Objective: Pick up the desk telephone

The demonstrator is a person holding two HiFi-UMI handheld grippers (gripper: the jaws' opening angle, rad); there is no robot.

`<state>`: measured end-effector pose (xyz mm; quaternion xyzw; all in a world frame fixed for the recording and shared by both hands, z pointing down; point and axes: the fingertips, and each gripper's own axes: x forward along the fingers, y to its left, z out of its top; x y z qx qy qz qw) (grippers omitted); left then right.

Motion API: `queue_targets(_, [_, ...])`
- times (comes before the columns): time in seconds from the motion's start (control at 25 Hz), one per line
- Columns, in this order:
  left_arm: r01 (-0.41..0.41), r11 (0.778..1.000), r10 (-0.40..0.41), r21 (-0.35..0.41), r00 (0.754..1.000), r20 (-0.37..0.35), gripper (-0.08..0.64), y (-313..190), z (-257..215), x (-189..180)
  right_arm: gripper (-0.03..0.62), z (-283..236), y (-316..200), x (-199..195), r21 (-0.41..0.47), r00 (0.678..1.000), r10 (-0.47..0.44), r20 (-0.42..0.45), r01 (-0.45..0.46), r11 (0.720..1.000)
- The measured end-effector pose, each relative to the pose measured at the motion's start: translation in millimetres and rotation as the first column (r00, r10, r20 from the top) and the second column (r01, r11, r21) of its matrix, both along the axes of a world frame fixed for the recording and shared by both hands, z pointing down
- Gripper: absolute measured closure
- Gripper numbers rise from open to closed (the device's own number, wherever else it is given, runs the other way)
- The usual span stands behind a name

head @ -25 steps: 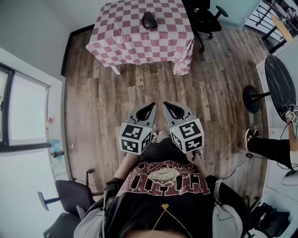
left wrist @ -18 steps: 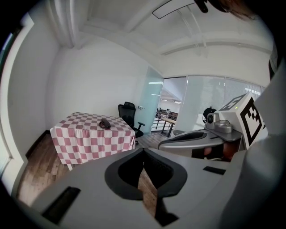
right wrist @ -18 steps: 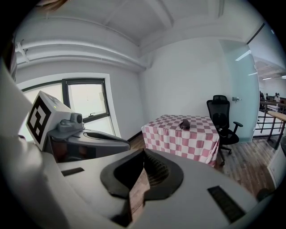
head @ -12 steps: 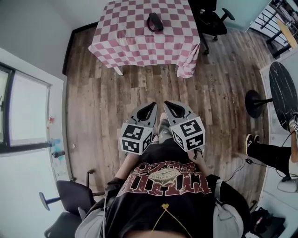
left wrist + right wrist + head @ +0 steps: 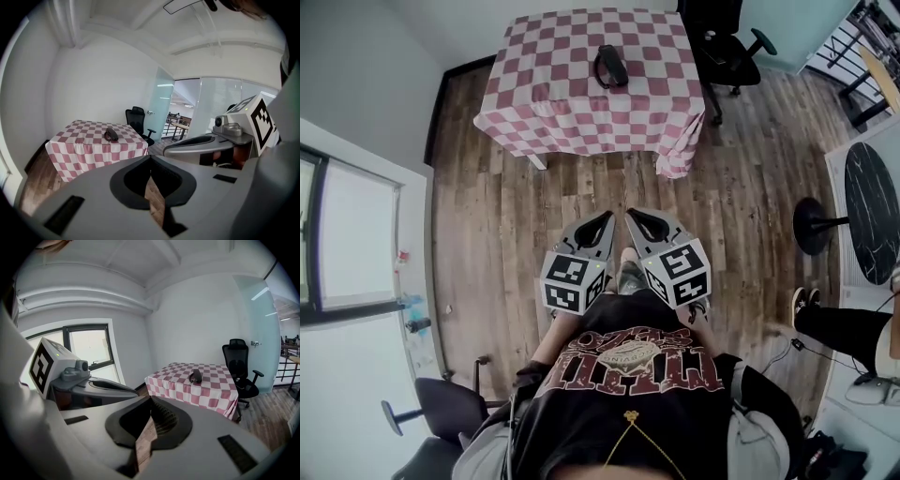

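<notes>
Bright, even daylight here, and the window (image 5: 352, 234) blows out to pure white. Wooden floor (image 5: 722, 206) stays crisp, shadows soft. Left gripper view and right gripper view bend hard at the edges, corners black.

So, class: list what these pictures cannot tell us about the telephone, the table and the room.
- Desk telephone: too small in every view; buttons and cord unreadable.
- Table: checked cloth hides its top and most legs, head view.
- Second person: cut off by head view's right edge; only legs show.
</notes>
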<state>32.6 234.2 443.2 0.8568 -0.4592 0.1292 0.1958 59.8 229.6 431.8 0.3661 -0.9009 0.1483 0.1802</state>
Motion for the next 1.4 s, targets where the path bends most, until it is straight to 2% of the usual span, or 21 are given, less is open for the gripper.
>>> queue_targets(0.44, [0.046,0.999,-0.046,0.024,0.999,0.026,0.551,-69.3,-6.9,8.4,0.574,-8.5,-71.2,9.8,0.029,0.999,-0.052,0.001,0.052,0.998])
queue_targets(0.72, [0.069,0.998,-0.069,0.0,0.997,0.017,0.551,-85.0,3.1,13.7,0.574,-1.9,-91.8,11.4,0.017,0.996,-0.09,-0.004,0.09,0.996])
queue_targets(0.92, [0.082,0.997,-0.082,-0.003,0.997,0.012,0.551,-101.7,3.4,3.8,0.574,0.4,-107.4,7.9,0.001,0.997,-0.076,0.003,0.076,0.997])
queue_targets(1.4, [-0.002,1.0,0.002,0.008,1.0,-0.009,0.551,-171.3,-3.6,-19.5,0.574,-5.0,-169.1,-15.3,0.004,1.0,-0.002,-0.027,0.002,1.0])
